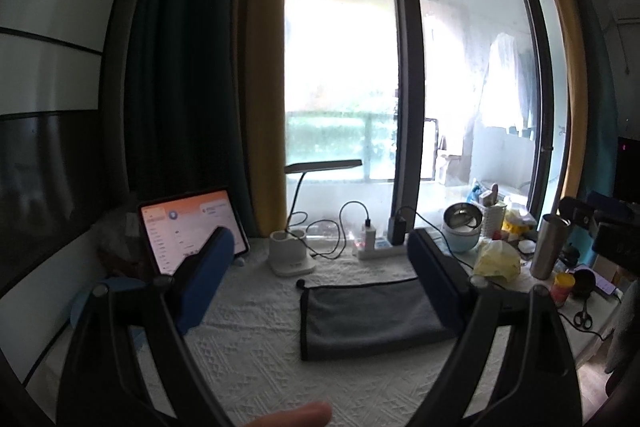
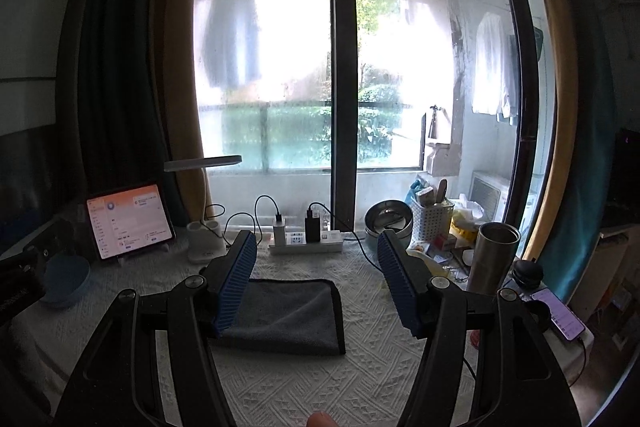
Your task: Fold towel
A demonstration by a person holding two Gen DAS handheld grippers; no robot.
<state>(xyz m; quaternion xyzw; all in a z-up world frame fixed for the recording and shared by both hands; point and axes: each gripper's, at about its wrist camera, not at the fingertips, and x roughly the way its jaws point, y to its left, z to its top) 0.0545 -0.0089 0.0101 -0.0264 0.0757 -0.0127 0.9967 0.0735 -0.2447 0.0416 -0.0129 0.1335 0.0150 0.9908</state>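
Note:
A grey towel [image 1: 368, 315] with dark edging lies folded into a flat rectangle on the white textured tablecloth [image 1: 256, 355]. My left gripper [image 1: 320, 243] is open and empty, raised above the table, with the towel low between its blue pads and nearer the right pad. In the right wrist view the same towel [image 2: 288, 315] lies below and left of centre. My right gripper [image 2: 316, 243] is open and empty above it, and its left pad [image 2: 236, 283] hides the towel's left end.
At the back stand a tablet [image 2: 128, 219], a white lamp base [image 2: 206, 241], a power strip [image 2: 306, 241] with chargers and cables, a metal bowl [image 2: 388, 221], a steel tumbler [image 2: 494, 255], a phone [image 2: 560, 319] and a blue bowl [image 2: 66, 281]. Scissors [image 1: 583, 319] lie far right.

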